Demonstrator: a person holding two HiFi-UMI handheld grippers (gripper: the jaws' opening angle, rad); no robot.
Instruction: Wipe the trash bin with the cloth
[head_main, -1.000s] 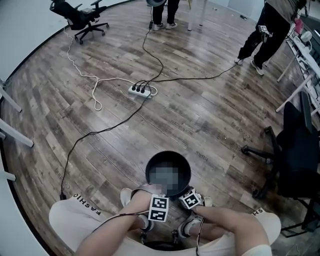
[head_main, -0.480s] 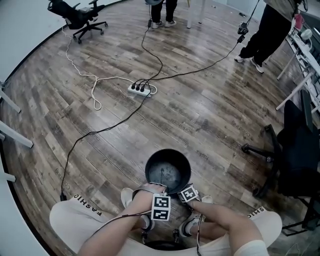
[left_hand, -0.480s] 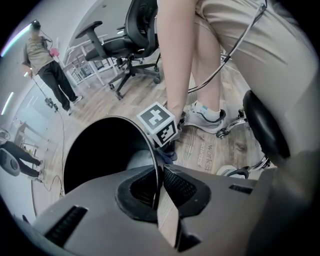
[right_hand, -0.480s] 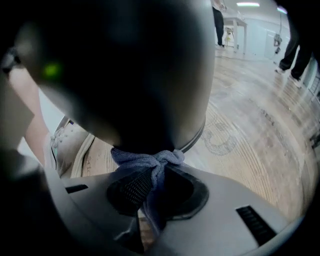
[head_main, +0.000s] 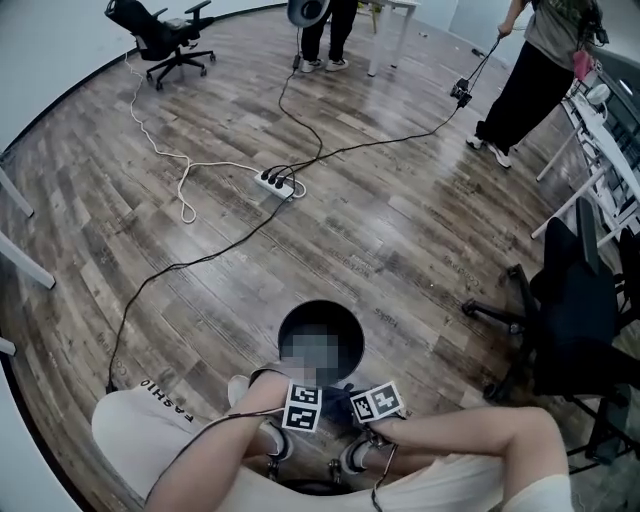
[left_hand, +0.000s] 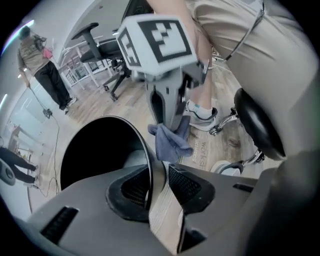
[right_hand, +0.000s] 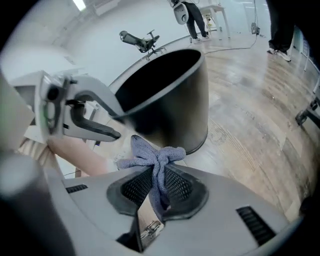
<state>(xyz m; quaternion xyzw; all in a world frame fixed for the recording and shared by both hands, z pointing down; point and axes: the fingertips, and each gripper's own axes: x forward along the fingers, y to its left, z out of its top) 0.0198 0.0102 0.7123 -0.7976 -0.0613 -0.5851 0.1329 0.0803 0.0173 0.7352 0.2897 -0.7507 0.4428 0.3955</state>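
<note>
Since a second ago, the left gripper (left_hand: 159, 180) has loosened. Its jaws are opening, with the trash bin's (right_hand: 175, 100) rim between them and the right pad clear of it. The bin stands on the floor (head_main: 400, 230), low centre in the head view. The right gripper's (right_hand: 156, 178) jaws clamp the blue cloth (right_hand: 152, 157) just beside the bin's wall. The trouser leg (head_main: 150, 425) at lower left reads "FASHIO".

Wood-plank floor (head_main: 420, 230) — office chair (head_main: 160, 40) — power strip (head_main: 277, 184)

1 bin (head_main: 320, 314), 1 cloth (right_hand: 156, 159), 2 tools (left_hand: 158, 176) (right_hand: 158, 181)
</note>
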